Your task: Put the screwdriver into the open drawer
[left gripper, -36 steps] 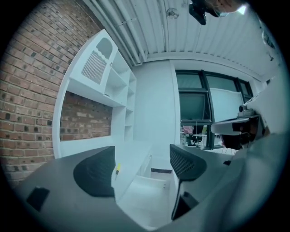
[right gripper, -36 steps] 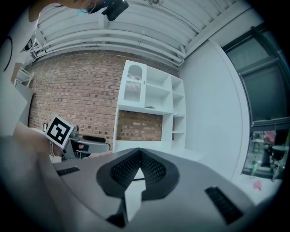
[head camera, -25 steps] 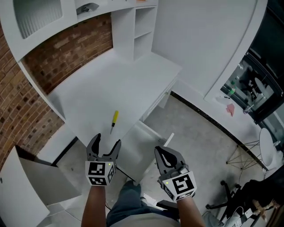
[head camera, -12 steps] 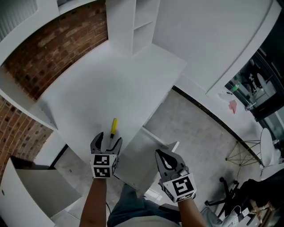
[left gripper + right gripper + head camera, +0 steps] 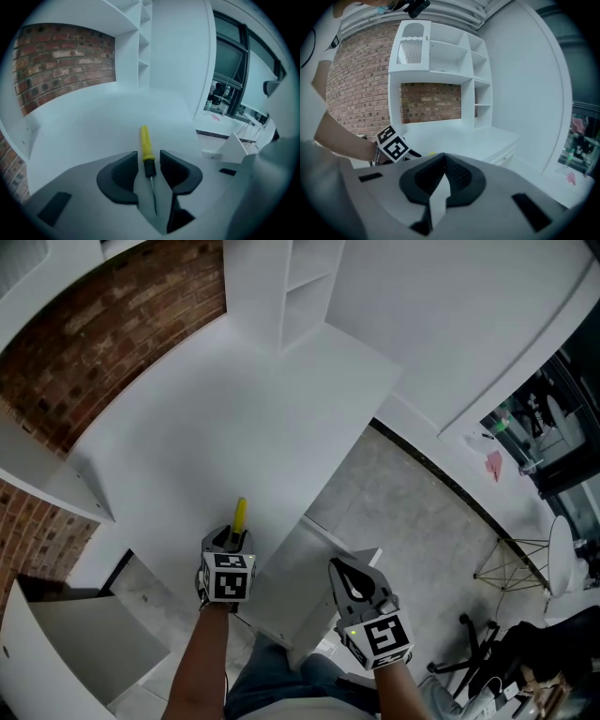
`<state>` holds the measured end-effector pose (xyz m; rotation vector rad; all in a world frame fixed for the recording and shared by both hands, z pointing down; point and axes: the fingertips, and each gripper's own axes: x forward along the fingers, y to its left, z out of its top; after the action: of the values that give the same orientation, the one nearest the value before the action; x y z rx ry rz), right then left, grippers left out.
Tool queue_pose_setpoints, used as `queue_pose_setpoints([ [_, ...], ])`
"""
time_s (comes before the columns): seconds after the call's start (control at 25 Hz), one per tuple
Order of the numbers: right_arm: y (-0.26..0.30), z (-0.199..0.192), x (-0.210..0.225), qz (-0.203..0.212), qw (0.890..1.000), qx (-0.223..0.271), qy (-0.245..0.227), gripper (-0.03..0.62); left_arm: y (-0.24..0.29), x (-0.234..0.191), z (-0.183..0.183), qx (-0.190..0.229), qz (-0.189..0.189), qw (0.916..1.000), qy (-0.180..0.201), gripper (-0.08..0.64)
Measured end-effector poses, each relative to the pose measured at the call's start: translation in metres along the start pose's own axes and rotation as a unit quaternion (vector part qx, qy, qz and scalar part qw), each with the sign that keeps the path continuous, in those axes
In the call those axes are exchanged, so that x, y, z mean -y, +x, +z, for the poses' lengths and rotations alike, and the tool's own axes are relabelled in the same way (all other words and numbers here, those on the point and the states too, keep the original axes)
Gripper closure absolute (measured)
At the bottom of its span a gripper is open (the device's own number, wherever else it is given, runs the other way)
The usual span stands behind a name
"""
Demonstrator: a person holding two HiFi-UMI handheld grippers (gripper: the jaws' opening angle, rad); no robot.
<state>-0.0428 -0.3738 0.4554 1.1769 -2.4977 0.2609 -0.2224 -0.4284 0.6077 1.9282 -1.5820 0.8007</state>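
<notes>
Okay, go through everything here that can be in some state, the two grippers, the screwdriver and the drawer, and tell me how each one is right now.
Left gripper: jaws closing around the screwdriver, pads not yet pressing it.
Screwdriver: lying flat on the desk, between those jaws.
Right gripper: shut, empty.
Drawer: open, pulled out from the desk front.

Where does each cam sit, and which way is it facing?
Head view: on head, steeply down on desk; forearms, left gripper, right gripper show.
Left gripper view: along its closing jaws, screwdriver between them.
Right gripper view: along its shut jaws toward shelves; left forearm shows.
Shared: head and left gripper views show the screwdriver.
</notes>
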Motion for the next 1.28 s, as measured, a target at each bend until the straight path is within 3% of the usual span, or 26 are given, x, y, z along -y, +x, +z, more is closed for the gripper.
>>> queue_pose_setpoints([
  [0.24,0.002,-0.003,0.006,-0.003,1.0,-0.013,0.004,0.58,0.002,0.007,-0.001,-0.013,0.001,0.9999,0.001,0.479],
  [0.48,-0.005,-0.003,0.003,-0.002,1.0,0.003,0.009,0.58,0.001,0.006,-0.002,-0.019,-0.003,0.9997,-0.014,0.48],
  [1.04,-0.07,0.029,-0.004,0.0,0.998,0.066,-0.007,0.58,-0.097,0.032,0.044,0.094,0.022,0.995,-0.026,0.48],
  [1.28,-0.097,0.029,-0.004,-0.017,0.996,0.083,0.0,0.58,-0.118,0.047,0.047,0.113,0.012,0.9934,-0.016,0.48],
])
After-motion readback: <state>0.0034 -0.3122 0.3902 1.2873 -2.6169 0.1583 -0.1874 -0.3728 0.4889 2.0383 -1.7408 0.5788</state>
